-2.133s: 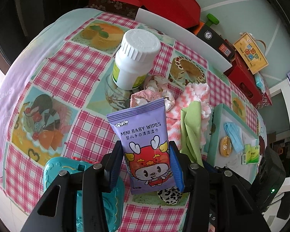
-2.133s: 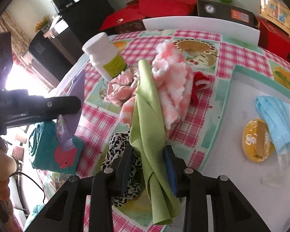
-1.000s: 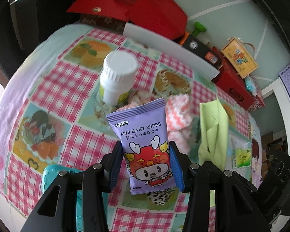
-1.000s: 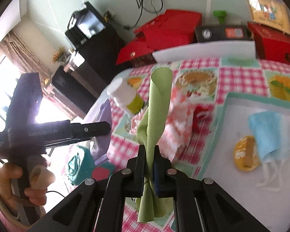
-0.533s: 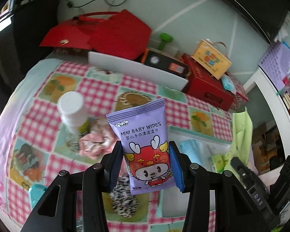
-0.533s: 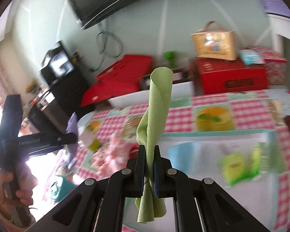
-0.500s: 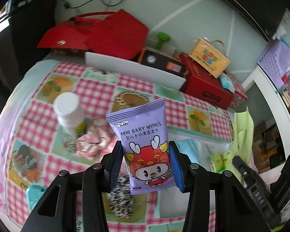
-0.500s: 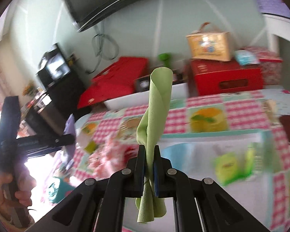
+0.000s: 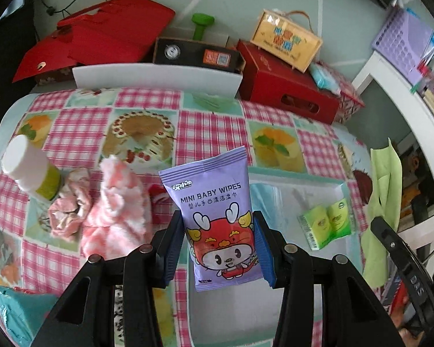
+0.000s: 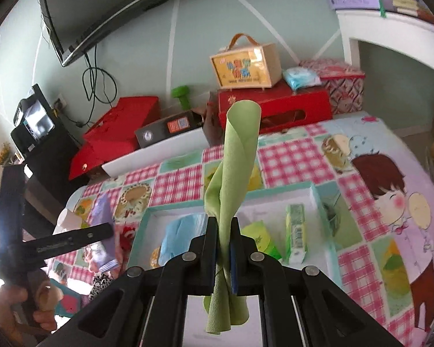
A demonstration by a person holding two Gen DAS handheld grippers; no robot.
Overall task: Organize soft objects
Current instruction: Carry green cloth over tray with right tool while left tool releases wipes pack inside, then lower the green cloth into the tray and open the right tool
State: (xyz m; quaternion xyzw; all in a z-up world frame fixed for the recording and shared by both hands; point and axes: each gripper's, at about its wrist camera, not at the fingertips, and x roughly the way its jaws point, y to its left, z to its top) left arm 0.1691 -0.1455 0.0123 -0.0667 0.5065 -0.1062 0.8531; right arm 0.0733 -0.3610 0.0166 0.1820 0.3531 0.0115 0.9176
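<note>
Left claw (image 9: 220, 245): closed on the wipes pack (image 9: 214, 219), blue pads against both its side edges, pack upright above the worktop.
Right claw (image 10: 223, 248): clamped tight on the green cloth (image 10: 231, 179); the cloth twists upward to a curled top, and its tail hangs below the pads.
Tray (image 10: 318, 199): teal-rimmed and white inside, directly beyond both claws; it holds a blue mask (image 10: 176, 237) and green tissue packs (image 9: 327, 222).
Soft pile: pink-and-white fluffy cloth (image 9: 118, 211) and a crumpled pink cloth (image 9: 69, 205) lie on the worktop (image 9: 214, 133) left of the tray, touching each other.
Bottle (image 9: 29, 170): white, green-labelled, just beside the crumpled cloth.
Beyond the worktop: red boxes (image 9: 286, 84), a white board (image 9: 156, 79).
</note>
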